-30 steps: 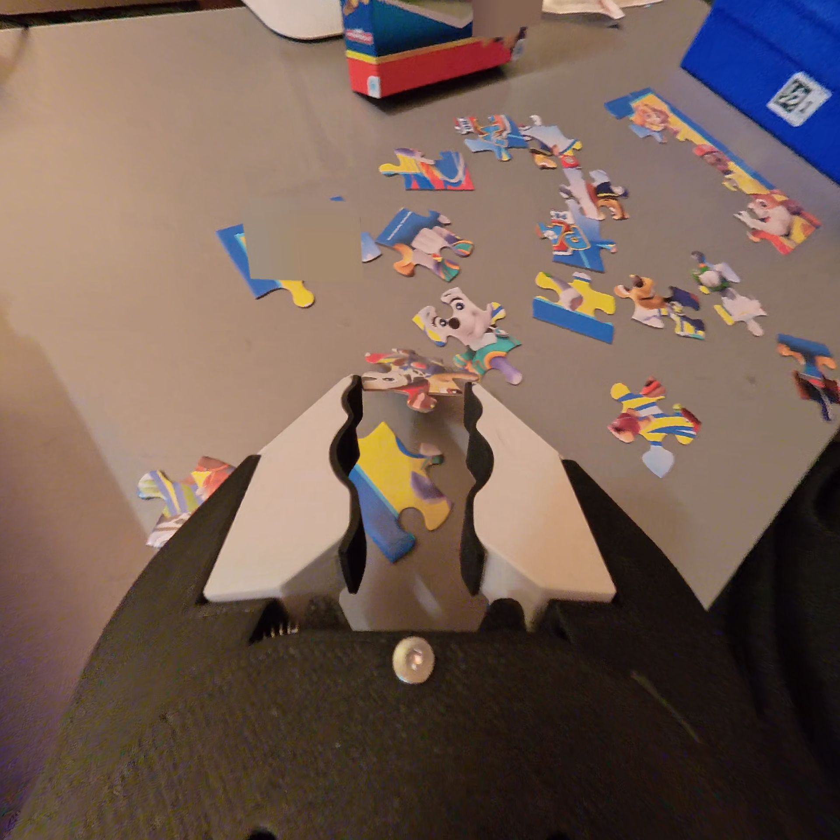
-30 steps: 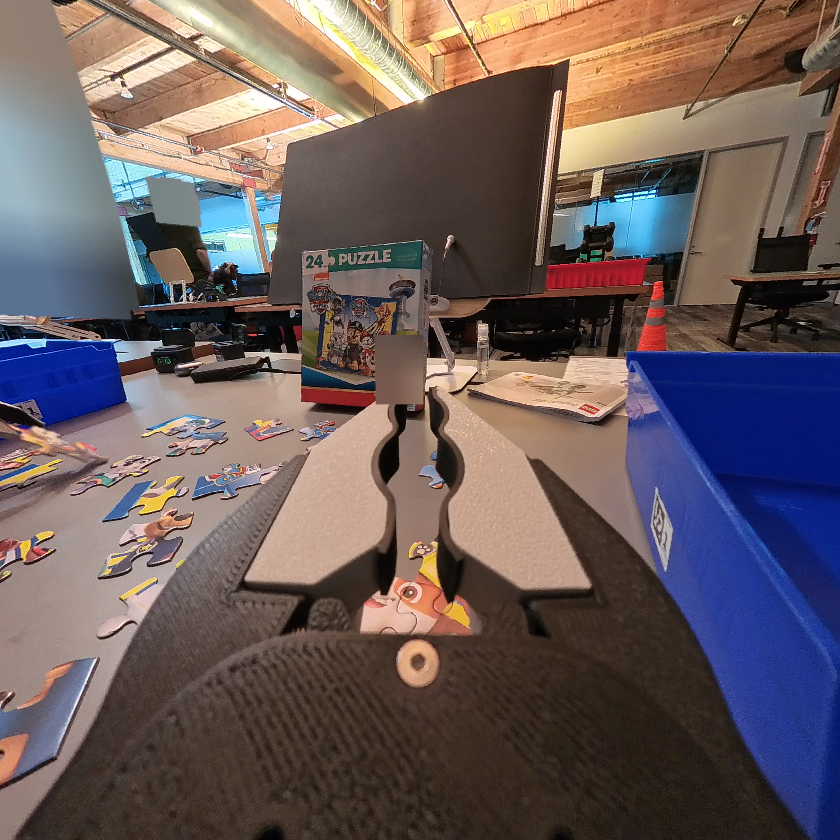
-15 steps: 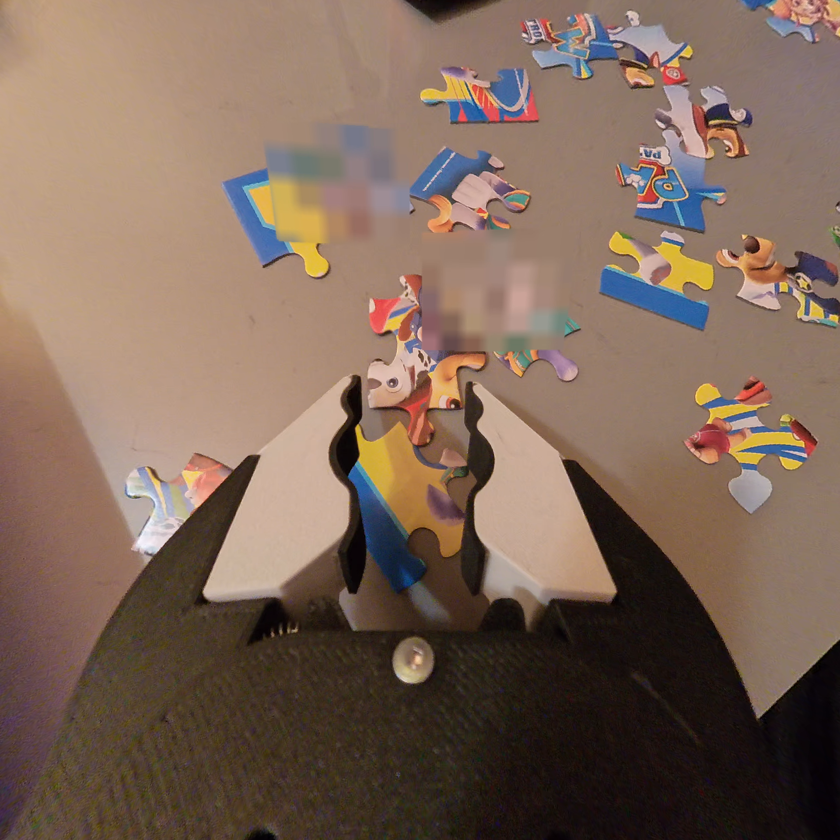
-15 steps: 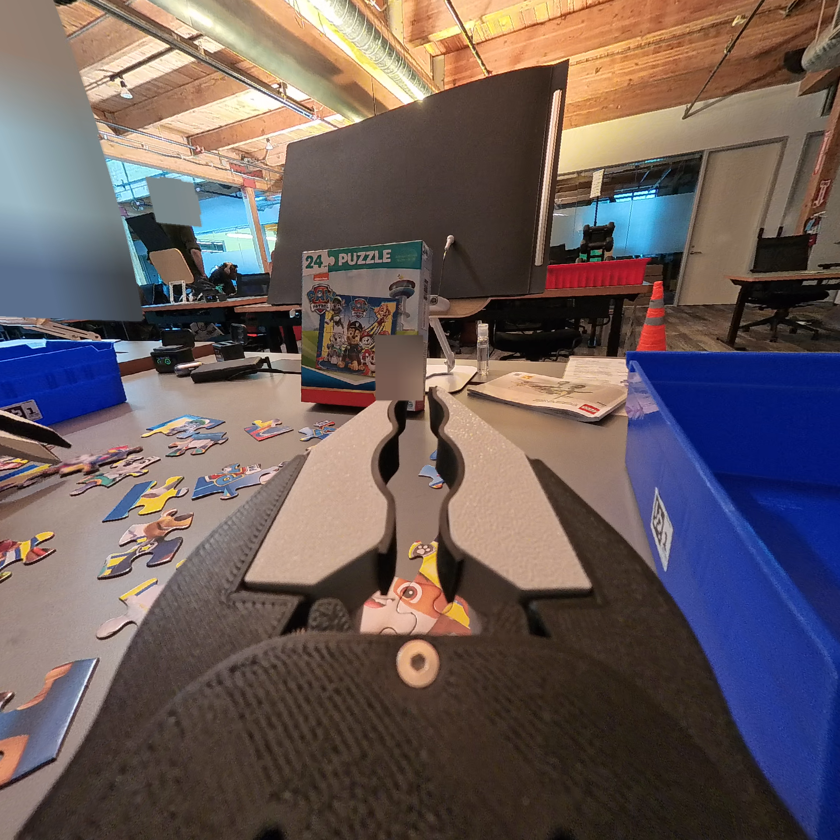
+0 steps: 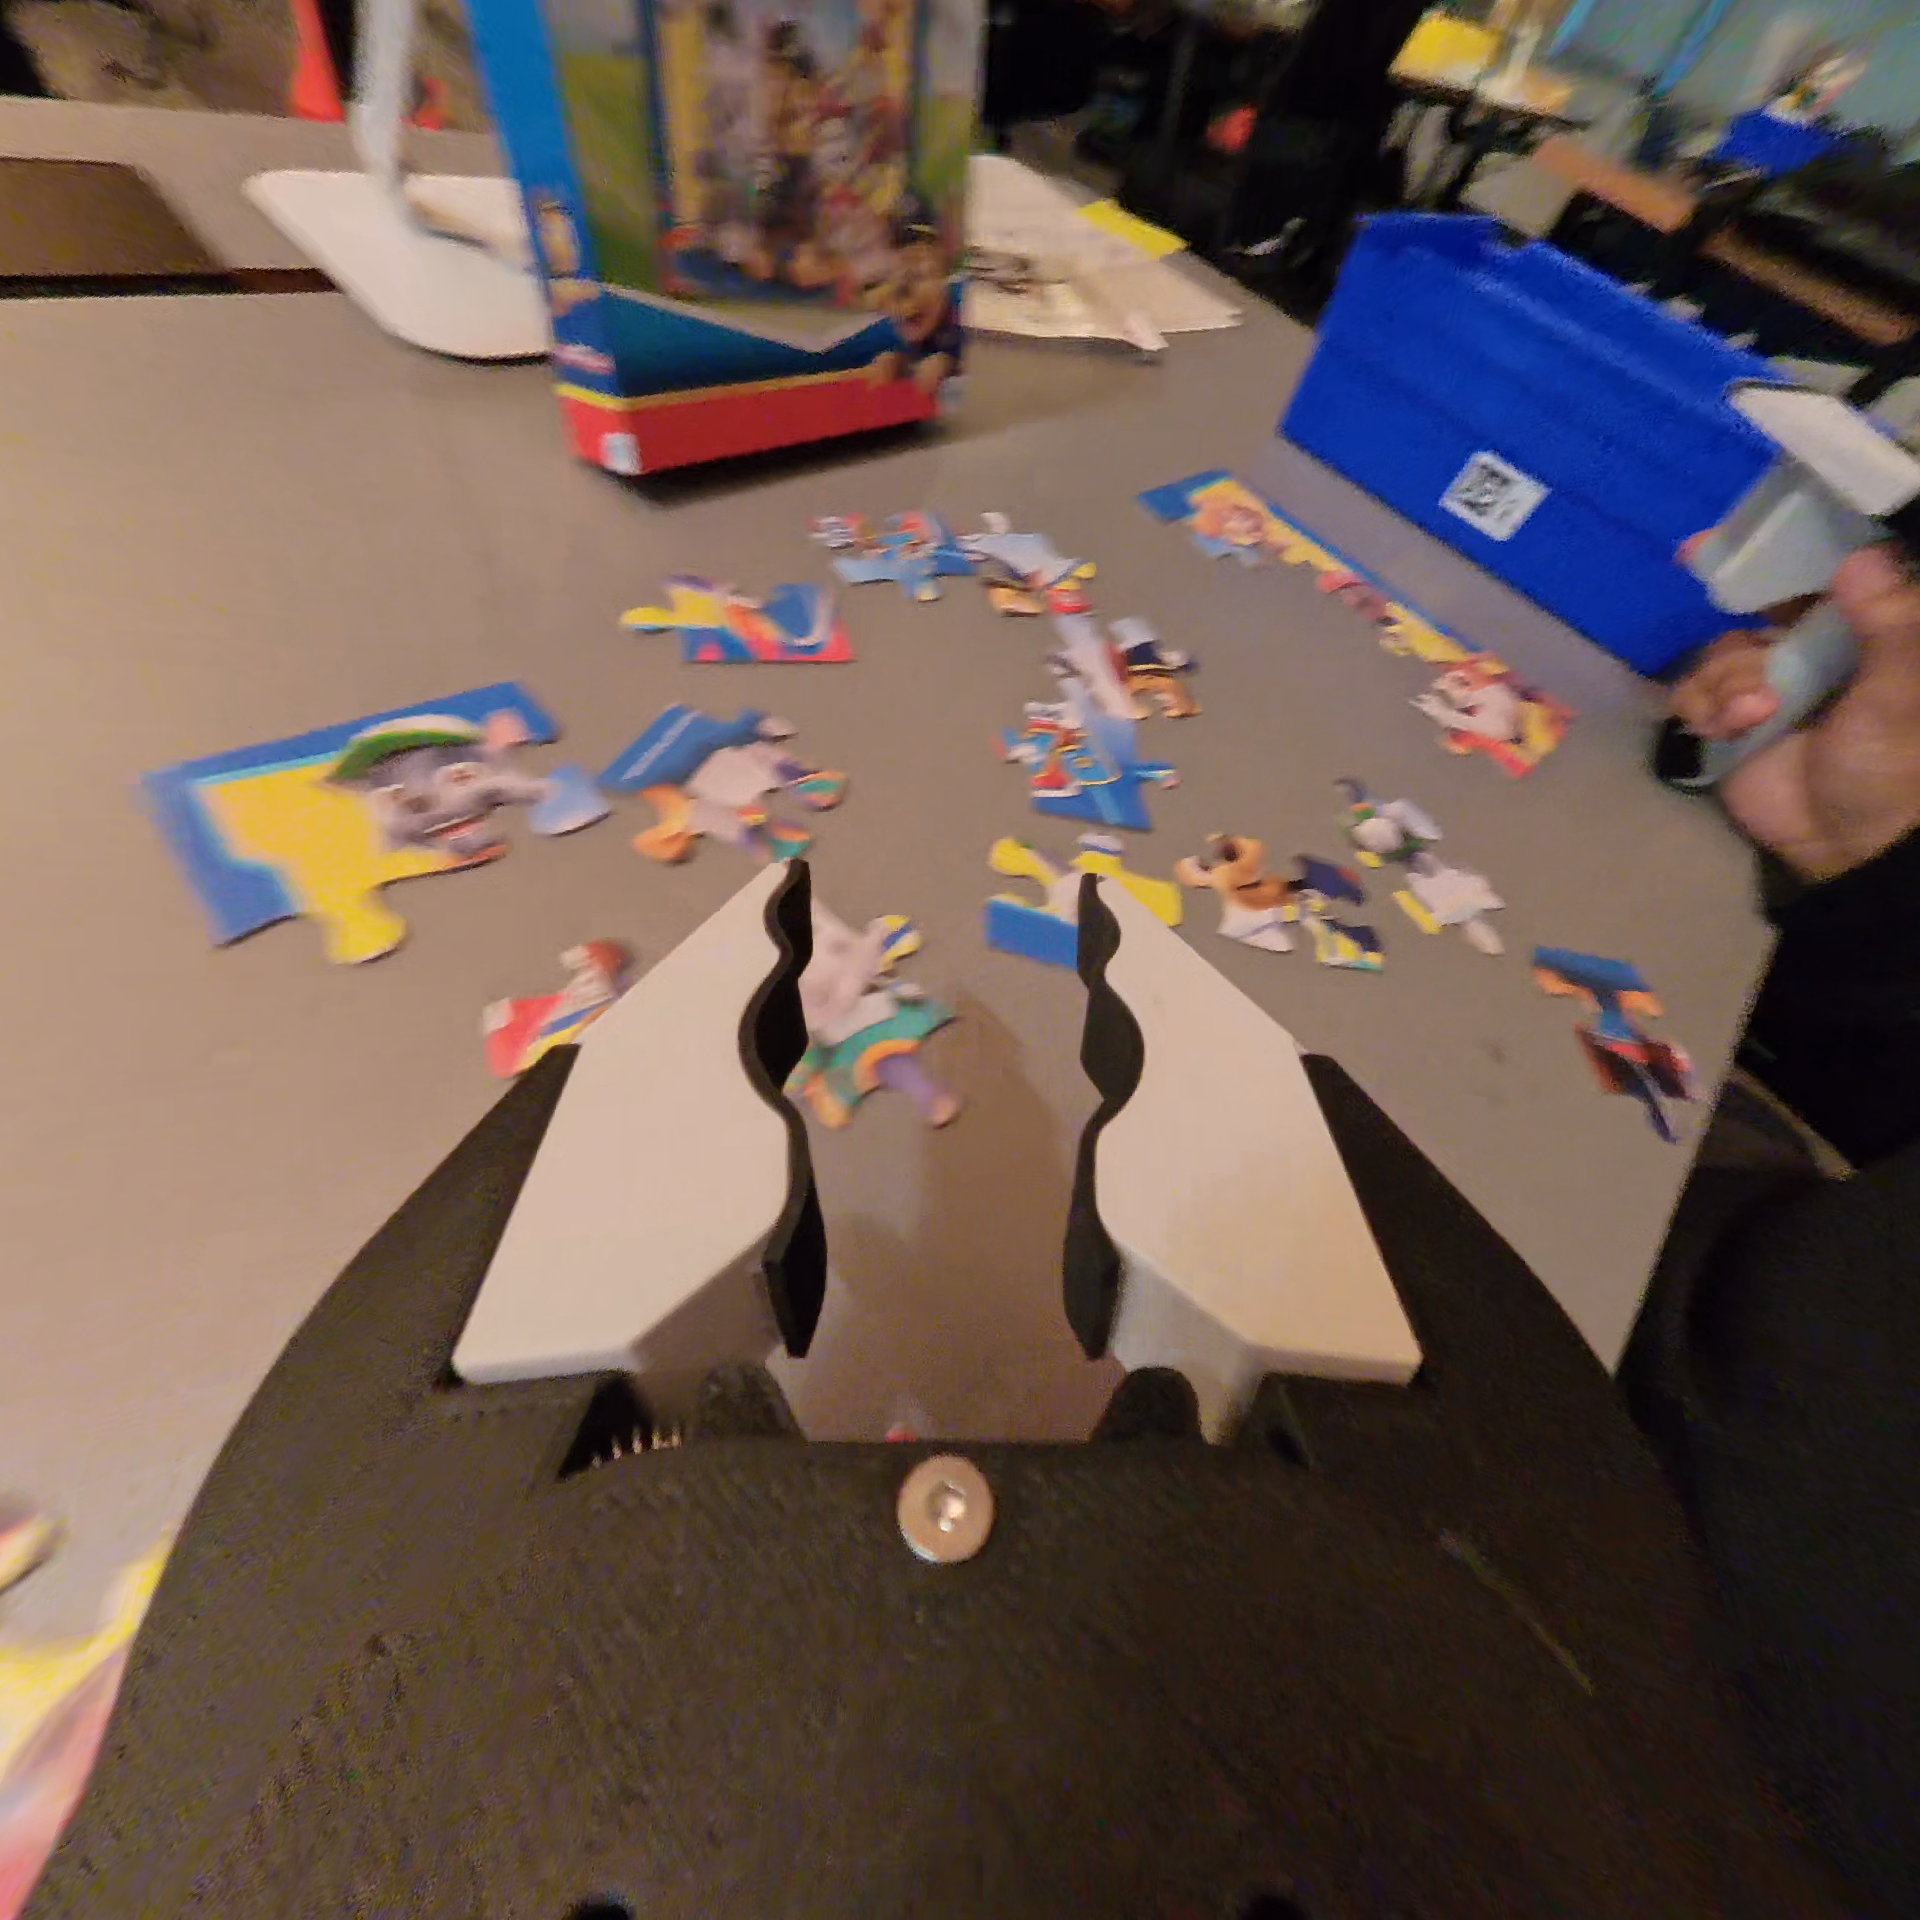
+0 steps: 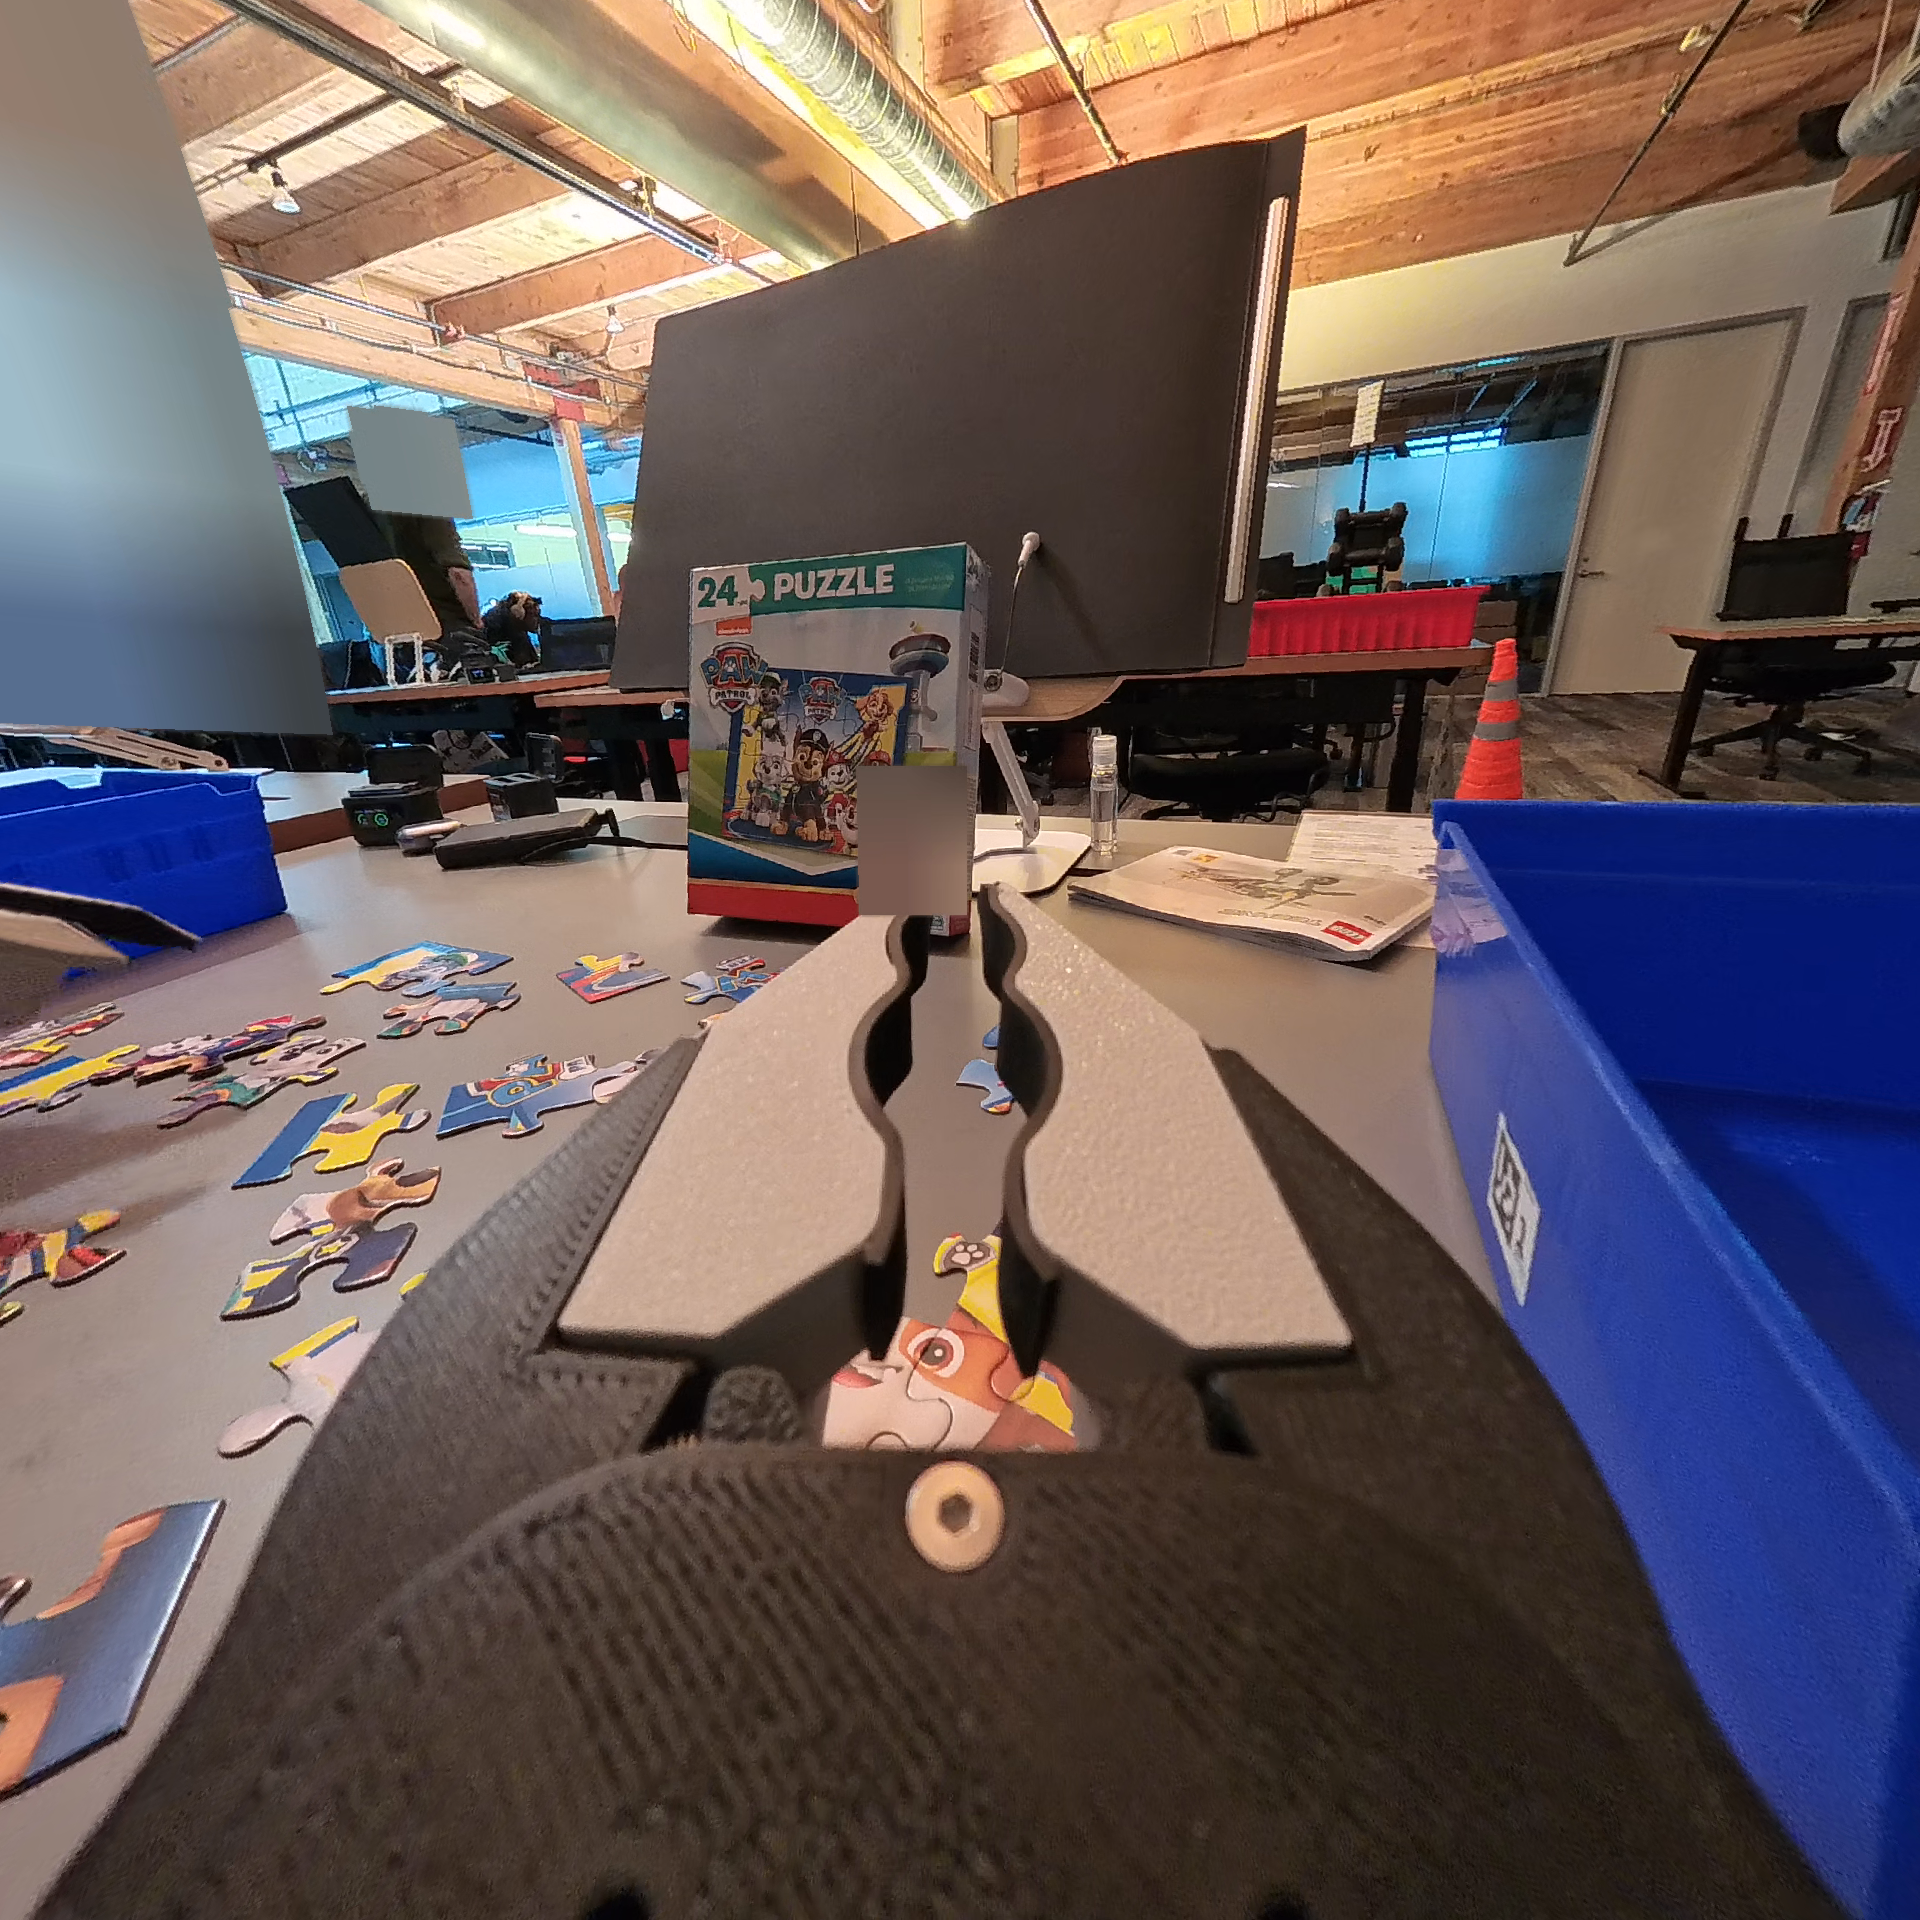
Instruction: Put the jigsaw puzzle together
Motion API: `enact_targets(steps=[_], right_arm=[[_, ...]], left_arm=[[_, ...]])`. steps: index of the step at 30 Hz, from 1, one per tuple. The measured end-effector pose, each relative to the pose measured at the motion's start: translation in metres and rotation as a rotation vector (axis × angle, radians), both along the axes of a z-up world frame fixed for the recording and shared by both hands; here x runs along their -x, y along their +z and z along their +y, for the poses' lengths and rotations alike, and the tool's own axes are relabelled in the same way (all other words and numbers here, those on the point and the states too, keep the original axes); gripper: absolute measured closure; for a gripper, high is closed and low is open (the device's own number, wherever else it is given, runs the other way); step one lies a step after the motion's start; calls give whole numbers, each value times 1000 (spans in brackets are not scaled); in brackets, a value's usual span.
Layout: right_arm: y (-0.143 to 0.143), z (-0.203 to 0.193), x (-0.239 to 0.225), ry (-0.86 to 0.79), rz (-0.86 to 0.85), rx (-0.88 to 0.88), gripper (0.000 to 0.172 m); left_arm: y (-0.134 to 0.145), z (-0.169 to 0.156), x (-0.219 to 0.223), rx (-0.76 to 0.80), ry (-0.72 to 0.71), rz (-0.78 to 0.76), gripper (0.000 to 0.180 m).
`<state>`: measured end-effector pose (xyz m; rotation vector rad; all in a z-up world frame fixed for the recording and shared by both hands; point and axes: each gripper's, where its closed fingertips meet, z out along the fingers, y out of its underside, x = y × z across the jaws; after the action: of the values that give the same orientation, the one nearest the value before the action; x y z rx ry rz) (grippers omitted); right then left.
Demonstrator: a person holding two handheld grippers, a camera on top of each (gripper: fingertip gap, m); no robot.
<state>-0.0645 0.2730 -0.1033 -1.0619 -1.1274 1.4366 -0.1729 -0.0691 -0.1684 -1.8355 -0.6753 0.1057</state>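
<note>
Grey table [image 5: 312, 468] carries scattered puzzle pieces [image 5: 1091, 748]. Left gripper [image 5: 940, 883] hovers spread and empty over them. Right gripper [image 6: 951, 920] appears nearly closed, seemingly holding nothing.

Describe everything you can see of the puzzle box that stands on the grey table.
The puzzle box is a tall cardboard carton standing upright on the grey table, beyond the scattered puzzle pieces. Its front shows cartoon dogs, with a teal band on top and a red strip along the bottom. In the left wrist view the same box appears blurred. A white stand base lies beside it. Neither gripper touches it.
</note>
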Motion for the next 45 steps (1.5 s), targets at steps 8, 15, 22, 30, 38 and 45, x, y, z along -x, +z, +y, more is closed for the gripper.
enact_targets(steps=[8,15,22,30,38,45], right_arm=[[1,1,-1,0,7,9,165],[2,5,-2,-9,16,24,166],[2,4,-1,-25,16,18,167],[2,-20,9,18,6,6,166],[10,-40,20,119,37,148,166],[7,-62,30,156,14,111,165]], left_arm=[[5,55,-38,-30,-160,33,125],[24,60,-37,-257,-109,-21,123],[44,52,-33,-350,-49,130,124],[40,52,-29,-357,-42,108,124],[44,47,-28,-367,-27,141,124],[45,45,-26,-377,-22,141,124]])
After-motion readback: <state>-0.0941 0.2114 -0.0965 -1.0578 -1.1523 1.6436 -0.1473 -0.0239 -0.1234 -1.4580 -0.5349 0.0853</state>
